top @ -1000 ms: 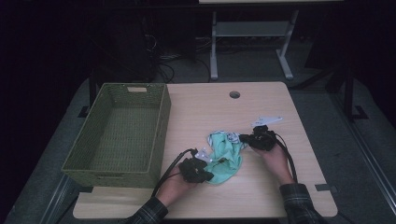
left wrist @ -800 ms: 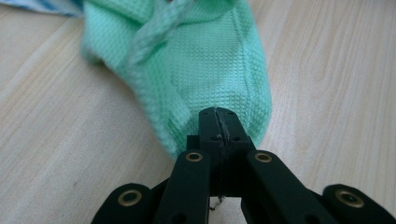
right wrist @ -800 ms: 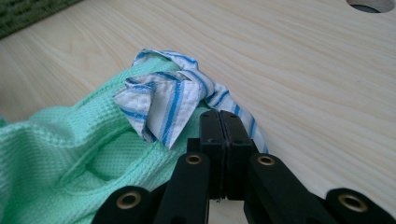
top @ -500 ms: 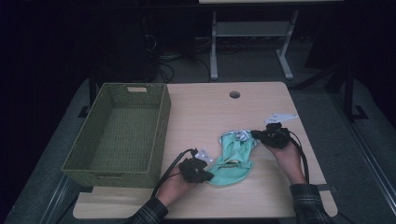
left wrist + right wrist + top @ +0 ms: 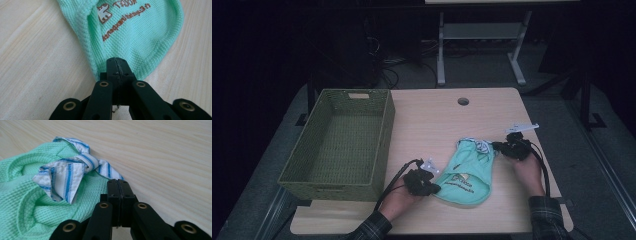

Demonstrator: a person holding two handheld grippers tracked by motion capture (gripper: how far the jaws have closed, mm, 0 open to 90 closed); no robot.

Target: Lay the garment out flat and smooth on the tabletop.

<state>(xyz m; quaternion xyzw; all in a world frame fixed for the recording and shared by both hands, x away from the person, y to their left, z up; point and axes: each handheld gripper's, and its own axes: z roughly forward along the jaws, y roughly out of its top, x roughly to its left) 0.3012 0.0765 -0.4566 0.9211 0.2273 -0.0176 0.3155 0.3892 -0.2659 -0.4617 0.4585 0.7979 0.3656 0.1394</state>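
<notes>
The small mint-green waffle-knit shirt point(image 5: 468, 170) with a blue-striped white collar point(image 5: 67, 178) lies flat on the pale wooden table point(image 5: 432, 120), at about five o'clock from its centre. The left gripper point(image 5: 433, 187), jaws pinched together, clamps the hem at seven o'clock of the shirt. The right gripper point(image 5: 495, 146) grips the fabric by the collar at two o'clock. The woven olive-green basket point(image 5: 382, 135) sits at nine o'clock.

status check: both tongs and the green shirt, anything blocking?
Left tongs shut on small green shirt at its hem. Right tongs shut on its striped-collar end. Shirt flat on table, stretched between them. Nothing in the way; wicker basket sits left, apart.
</notes>
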